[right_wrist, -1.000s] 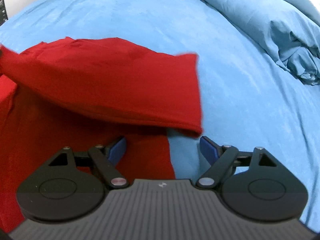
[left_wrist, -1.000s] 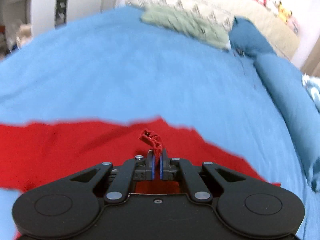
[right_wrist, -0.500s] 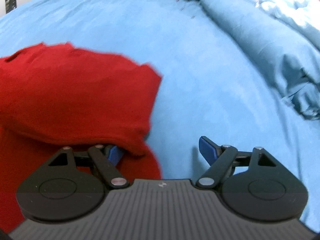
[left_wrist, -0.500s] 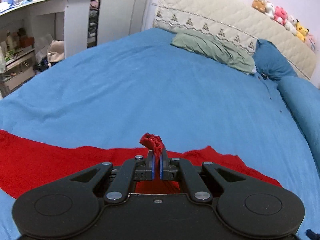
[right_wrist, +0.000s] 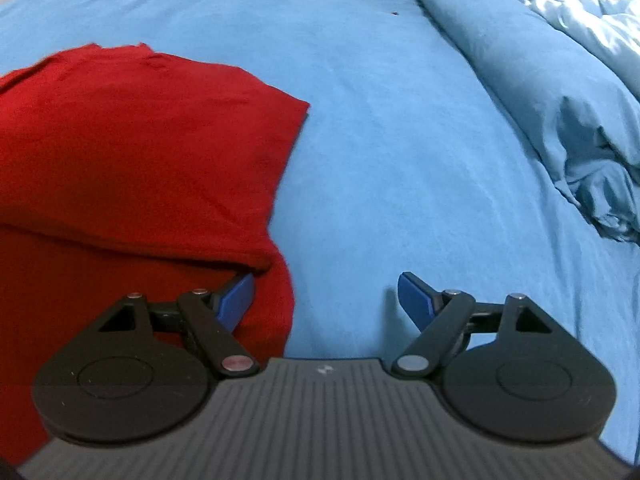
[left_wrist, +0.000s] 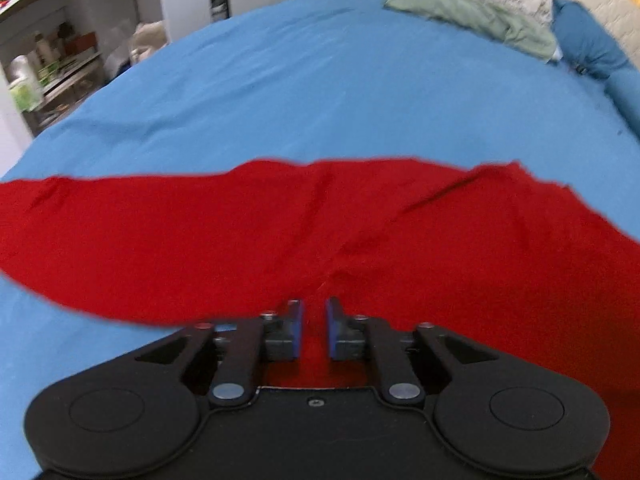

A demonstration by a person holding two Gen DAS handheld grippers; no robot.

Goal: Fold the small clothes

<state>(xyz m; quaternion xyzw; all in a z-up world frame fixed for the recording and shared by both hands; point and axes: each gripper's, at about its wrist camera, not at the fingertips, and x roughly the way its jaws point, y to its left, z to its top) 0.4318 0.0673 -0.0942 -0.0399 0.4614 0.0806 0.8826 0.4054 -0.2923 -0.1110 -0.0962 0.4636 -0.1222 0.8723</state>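
A red garment (left_wrist: 280, 224) lies on the blue bedsheet (left_wrist: 304, 92), folded over on itself. In the left wrist view my left gripper (left_wrist: 313, 312) hovers low over the red cloth; its jaws are opening with a narrow gap, and no cloth is pinched between the pads. In the right wrist view the folded red garment (right_wrist: 132, 148) fills the left half, its top layer ending in a straight edge. My right gripper (right_wrist: 326, 292) stands wide open at the garment's right edge, its left fingertip (right_wrist: 236, 300) tucked at the fold, the right one over bare sheet.
A green pillow (left_wrist: 468, 20) and a blue pillow (left_wrist: 588, 44) lie at the head of the bed by a quilted headboard. A rumpled blue duvet (right_wrist: 560, 112) runs along the right side. Shelves with clutter (left_wrist: 52, 68) stand past the bed's left edge.
The left gripper carried a pinched tuft of red cloth across and down, then let it go; its jaws have parted. The folded layer now lies flat. The right gripper stayed put, wide open.
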